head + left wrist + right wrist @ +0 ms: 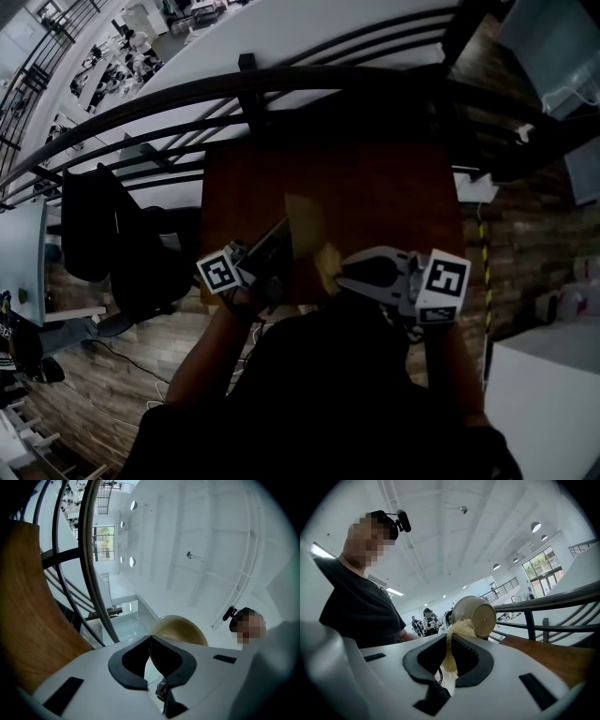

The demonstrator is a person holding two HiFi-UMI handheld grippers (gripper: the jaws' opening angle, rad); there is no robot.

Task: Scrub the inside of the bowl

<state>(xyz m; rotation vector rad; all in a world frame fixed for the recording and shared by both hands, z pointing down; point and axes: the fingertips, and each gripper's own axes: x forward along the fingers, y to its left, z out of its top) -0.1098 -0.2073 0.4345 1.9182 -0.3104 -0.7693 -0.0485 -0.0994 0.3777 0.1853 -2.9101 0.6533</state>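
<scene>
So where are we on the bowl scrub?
Done: the left hand-held gripper holds the bowl up, tilted; the right hand-held gripper is shut on a yellow sponge. In hand: the sponge's end meets the bowl's rim. Left: the scrubbing inside; no view shows the interior, so cleanliness is unknown.

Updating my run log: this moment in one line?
left tongs: shut on bowl | right tongs: shut on sponge | sponge: at bowl rim
</scene>
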